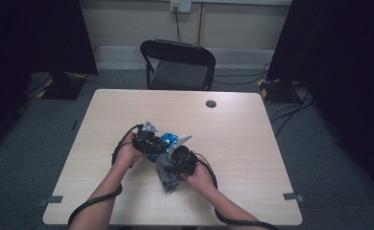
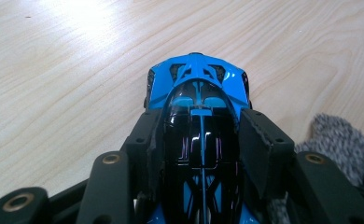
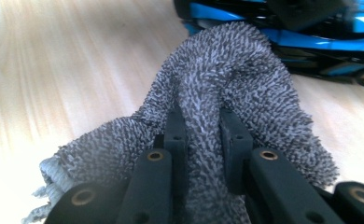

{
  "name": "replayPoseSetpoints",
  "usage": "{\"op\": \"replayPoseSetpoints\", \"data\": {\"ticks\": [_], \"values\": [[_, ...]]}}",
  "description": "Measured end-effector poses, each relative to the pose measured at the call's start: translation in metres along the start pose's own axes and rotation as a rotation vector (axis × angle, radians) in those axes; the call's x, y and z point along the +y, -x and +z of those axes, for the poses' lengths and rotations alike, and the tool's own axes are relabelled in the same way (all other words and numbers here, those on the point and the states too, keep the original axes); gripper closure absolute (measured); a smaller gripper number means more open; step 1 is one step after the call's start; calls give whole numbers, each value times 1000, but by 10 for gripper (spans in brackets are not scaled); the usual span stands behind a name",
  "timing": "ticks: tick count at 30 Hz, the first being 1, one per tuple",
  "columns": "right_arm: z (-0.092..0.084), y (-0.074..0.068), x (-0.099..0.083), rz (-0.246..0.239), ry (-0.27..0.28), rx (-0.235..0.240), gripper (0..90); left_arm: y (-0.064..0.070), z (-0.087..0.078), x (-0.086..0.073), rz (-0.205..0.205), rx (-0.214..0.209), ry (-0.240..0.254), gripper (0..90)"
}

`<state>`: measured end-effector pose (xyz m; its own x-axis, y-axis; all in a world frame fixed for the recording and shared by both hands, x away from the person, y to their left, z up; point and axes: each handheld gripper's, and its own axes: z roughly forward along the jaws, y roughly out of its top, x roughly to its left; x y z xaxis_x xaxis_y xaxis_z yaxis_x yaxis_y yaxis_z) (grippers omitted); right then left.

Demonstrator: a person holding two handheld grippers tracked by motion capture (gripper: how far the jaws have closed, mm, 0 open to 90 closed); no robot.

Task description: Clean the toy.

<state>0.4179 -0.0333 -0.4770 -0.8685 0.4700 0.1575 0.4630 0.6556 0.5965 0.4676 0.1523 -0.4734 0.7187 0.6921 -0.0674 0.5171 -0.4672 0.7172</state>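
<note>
A pale wood-grain table (image 1: 233, 124) stands on grey carpet, with a black folding chair (image 1: 178, 64) at its far side and dark curtains to either side. In the high view the person's two forearms come in from the near edge and meet just left of the table's middle. The left gripper (image 1: 157, 140) holds a blue toy car (image 1: 167, 139), and the right gripper (image 1: 168, 162) sits just near and right of it with a grey cloth (image 1: 168, 178) hanging from it toward the near edge. A small dark round cap (image 1: 211, 103) lies well apart, toward the far side.

In the left gripper view, the left gripper (image 2: 199, 140) has its jaws partly closed, the pads pressed on both flanks of the toy car (image 2: 196, 88). The car's long axis runs straight along the jaws, one end pointing away over the table. Its body is glossy hard plastic, bright blue with a black canopy. The nubbly cloth (image 2: 336, 140) shows at the right, just beside the car.

In the right gripper view, the right gripper (image 3: 203, 133) is closed nearly tight on a bunched fold of the cloth (image 3: 227, 70), a soft grey looped terry with a frayed corner at lower left. The cloth's raised hump touches or nearly touches the car's side (image 3: 283, 35), which lies crosswise just beyond the jaws. By my judgement the work is wiping the car, and the cloth must travel along that flank.
</note>
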Motion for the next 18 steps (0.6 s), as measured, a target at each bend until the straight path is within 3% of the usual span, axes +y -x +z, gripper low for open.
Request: {"op": "replayPoseSetpoints", "data": {"ticks": [18], "values": [[7, -14, 3, -32, 5, 69, 764, 0, 0, 0, -8, -1, -2, 510]]}}
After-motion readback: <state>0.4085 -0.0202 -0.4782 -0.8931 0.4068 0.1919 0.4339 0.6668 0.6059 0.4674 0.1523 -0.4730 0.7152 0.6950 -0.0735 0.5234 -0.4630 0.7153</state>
